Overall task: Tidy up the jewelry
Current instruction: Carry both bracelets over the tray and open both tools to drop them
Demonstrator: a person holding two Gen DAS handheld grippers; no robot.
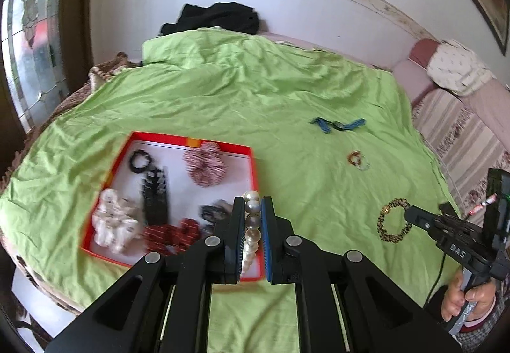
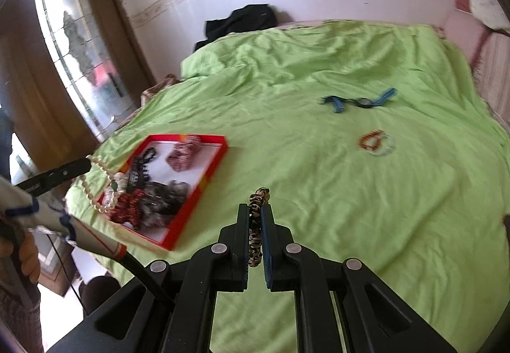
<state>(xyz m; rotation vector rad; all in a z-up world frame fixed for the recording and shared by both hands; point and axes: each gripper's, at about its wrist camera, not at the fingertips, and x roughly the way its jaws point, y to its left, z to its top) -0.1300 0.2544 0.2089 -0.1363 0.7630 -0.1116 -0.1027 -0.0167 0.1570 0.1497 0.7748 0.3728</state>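
Pearl strand (image 1: 251,225) and leopard-print bracelet (image 2: 256,225) pinched (both hanging)

One red box (image 1: 253,168) lies on one green sheet (image 1: 223,91). Two grippers are in view, the left gripper (image 1: 253,209) and the right gripper (image 2: 255,216). One pearl necklace (image 1: 251,225), one leopard scrunchie (image 2: 255,225), one blue watch (image 1: 338,125) and two small bracelets (image 1: 358,160) are out of the box.

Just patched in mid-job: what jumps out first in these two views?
The bright green bedsheet fills both views, with a red tray of hair ties at its near left. The left gripper is shut on a pearl bracelet above the tray; the right gripper is shut on a leopard-print bracelet over bare sheet.
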